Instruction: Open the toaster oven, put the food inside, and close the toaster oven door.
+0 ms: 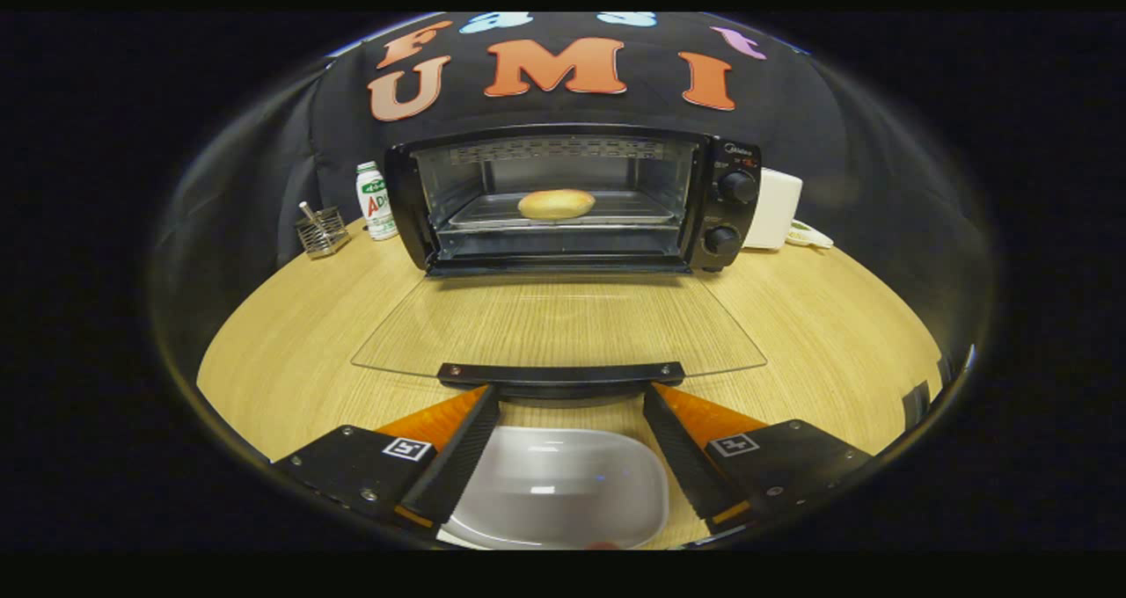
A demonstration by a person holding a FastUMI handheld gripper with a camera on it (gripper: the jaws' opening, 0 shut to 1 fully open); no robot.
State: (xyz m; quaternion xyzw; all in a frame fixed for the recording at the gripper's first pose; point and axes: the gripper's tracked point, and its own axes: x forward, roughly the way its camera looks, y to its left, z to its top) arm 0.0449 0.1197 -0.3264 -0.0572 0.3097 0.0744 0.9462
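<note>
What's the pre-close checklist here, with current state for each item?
1. Food inside: ok. The bun lies on the tray in the oven.
2. Door path free: ok. The glass door lies fully open and flat, nothing on it.
3. Fingers empty: ok. The gripper is open, fingers apart, holding nothing.
4. Lined up on handle: ok. The fingertips sit at either end of the door handle.
5. Contact with handle: cannot tell.
6. Dish out of the way: ok. The empty white dish lies between the fingers, short of the door.

Cloth-walled booth, toaster oven [572, 198], wooden table [290, 343]
</note>
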